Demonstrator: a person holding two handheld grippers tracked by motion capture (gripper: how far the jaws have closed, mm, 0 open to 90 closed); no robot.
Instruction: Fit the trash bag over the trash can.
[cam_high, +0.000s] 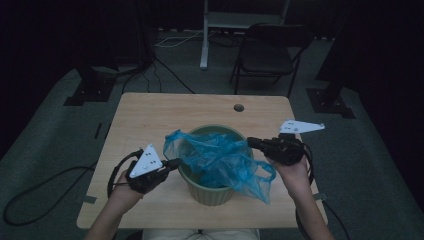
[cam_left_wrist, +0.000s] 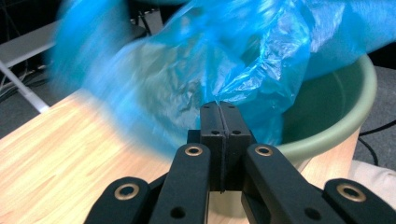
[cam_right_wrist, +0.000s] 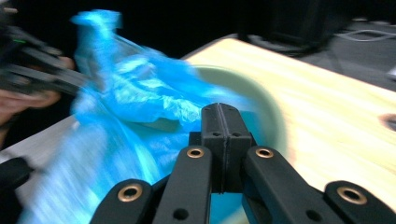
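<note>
A pale green plastic tub stands near the front of the wooden table. A thin blue plastic bag is spread over its mouth, and one corner hangs over the right front rim. My left gripper is at the bag's left edge, shut with the film pinched at its tips. My right gripper is shut on the bag's right edge. In the left gripper view the closed jaws meet the bag before the tub. In the right gripper view the closed jaws sit against the bag.
A round cable hole lies near the table's far edge. A folding chair and a white stand are behind the table. Cables run over the floor at left. The other hand and gripper appear in the right gripper view.
</note>
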